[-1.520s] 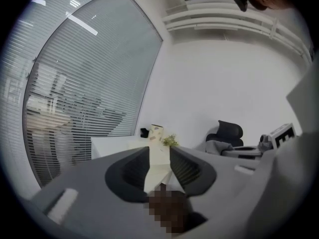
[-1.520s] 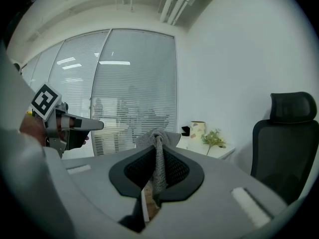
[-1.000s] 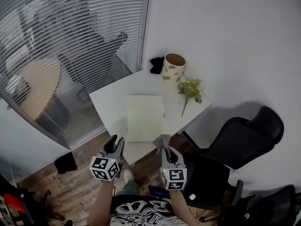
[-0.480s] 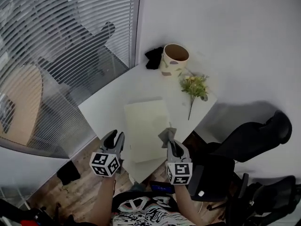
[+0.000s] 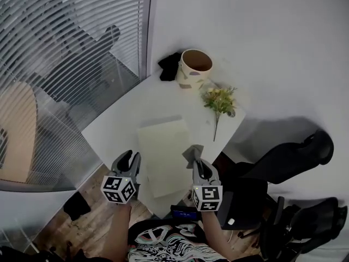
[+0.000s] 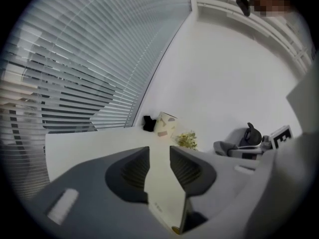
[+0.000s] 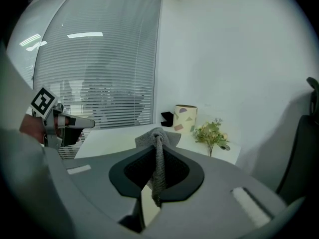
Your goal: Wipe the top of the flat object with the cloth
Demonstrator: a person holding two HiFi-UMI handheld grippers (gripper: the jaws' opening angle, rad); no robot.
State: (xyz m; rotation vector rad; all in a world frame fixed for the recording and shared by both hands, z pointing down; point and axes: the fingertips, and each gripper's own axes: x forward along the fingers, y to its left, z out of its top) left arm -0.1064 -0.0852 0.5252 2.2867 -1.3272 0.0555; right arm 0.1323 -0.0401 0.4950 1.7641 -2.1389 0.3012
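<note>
A white table (image 5: 117, 121) is sitting in the corner beside slatted blinds (image 5: 54, 48). The left hand-held gripper (image 5: 128, 160) is hovering spread and empty at the near edge. The pale flat object (image 5: 163, 152) is lying mid-table. The right hand-held gripper (image 5: 197, 165), pinching the grey cloth (image 5: 192, 153), is drawing up beside its right edge, closer than a second ago, so wiping is probably about to begin.
</note>
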